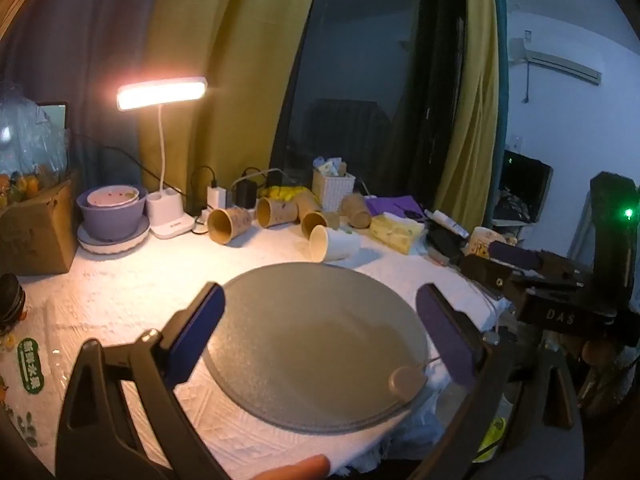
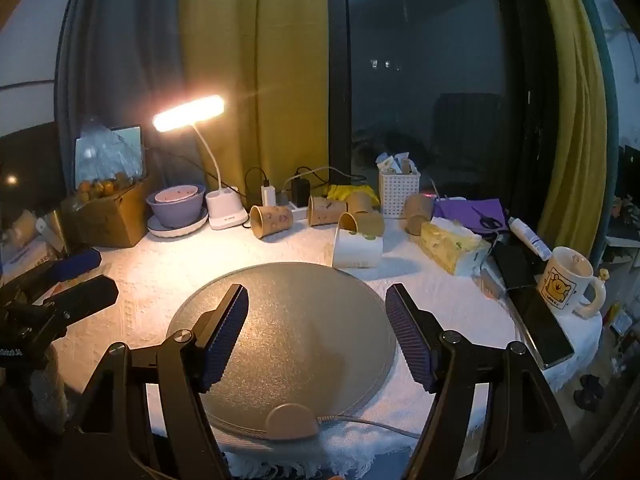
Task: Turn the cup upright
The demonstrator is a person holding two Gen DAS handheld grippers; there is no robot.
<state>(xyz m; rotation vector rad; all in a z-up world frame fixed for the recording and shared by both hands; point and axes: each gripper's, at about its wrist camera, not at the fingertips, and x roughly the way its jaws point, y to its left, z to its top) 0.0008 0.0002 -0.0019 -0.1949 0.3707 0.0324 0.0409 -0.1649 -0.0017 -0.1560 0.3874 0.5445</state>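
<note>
A white paper cup [image 1: 334, 243] lies on its side on the white cloth just behind the round grey mat [image 1: 316, 344], mouth toward the left. It also shows in the right wrist view [image 2: 357, 251], beyond the mat [image 2: 288, 332]. My left gripper [image 1: 320, 312] is open and empty, low over the mat. My right gripper [image 2: 317, 304] is open and empty, also over the mat, short of the cup. The right gripper's body [image 1: 560, 292] shows at the right of the left wrist view.
Several brown paper cups [image 2: 272, 220] lie on their sides behind the white cup. A lit desk lamp [image 2: 222, 208], stacked purple bowls [image 2: 176, 208], a cardboard box [image 2: 108, 216], a white basket [image 2: 399, 192], a tissue pack [image 2: 452, 248], a phone [image 2: 548, 328] and a bear mug [image 2: 568, 280] ring the table.
</note>
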